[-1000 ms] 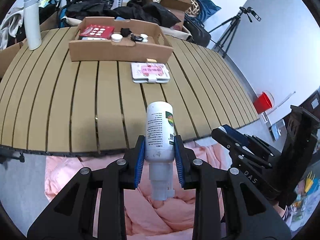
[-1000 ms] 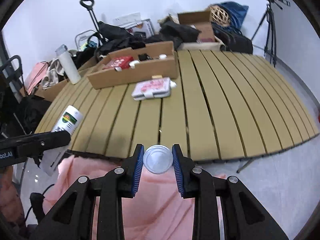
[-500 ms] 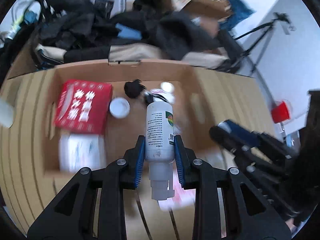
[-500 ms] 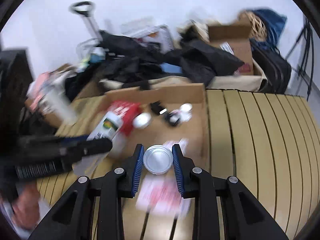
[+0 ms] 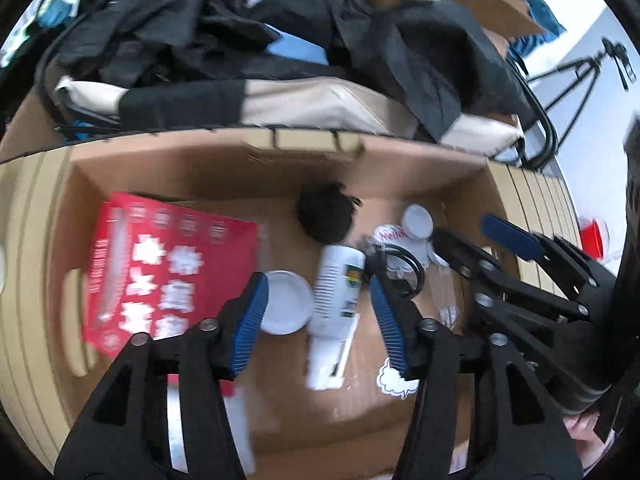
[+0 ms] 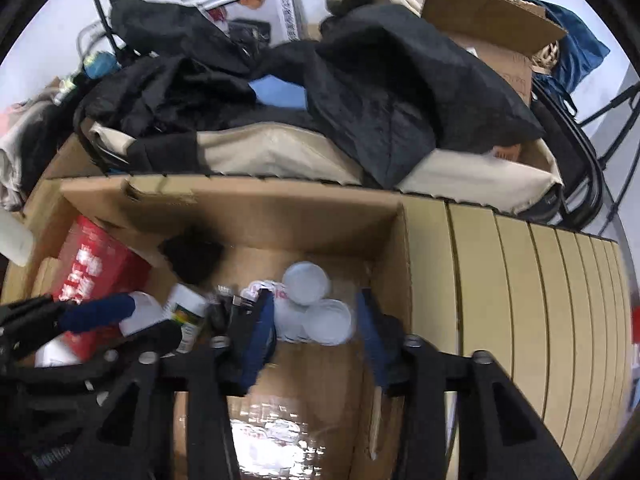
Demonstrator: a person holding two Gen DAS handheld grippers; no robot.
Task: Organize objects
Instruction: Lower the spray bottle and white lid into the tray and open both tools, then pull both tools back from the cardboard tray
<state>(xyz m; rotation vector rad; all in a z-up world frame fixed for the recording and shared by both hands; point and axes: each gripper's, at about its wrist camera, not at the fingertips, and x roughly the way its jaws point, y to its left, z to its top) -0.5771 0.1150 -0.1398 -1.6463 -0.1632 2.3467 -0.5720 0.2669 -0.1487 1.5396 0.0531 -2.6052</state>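
Over the cardboard box (image 5: 400,156), both tongs apart – drop-off step.

Left tongs (image 5: 316,312) hang spread w/ the white bottle (image 5: 340,292) lying loose between the blue pads at frame centre, on the box floor, touching neither pad as far as I can tell; a white round lid (image 5: 286,302) sits just beside it, next to the red packet (image 5: 168,272) at centre left. Right tongs (image 6: 314,332) also spread, lower centre of their view, w/ a white cap (image 6: 330,322) lying between the pads and a second white cap (image 6: 306,282) touching it just above. Black clump (image 5: 326,218) near the box's far wall. Looks like both items are released into the box, on the slatted worktop (image 6: 520,280). Next move prob.: lift both tongs straight up & clear w/o nudging the bottle or caps, then go for whatever's left outside.
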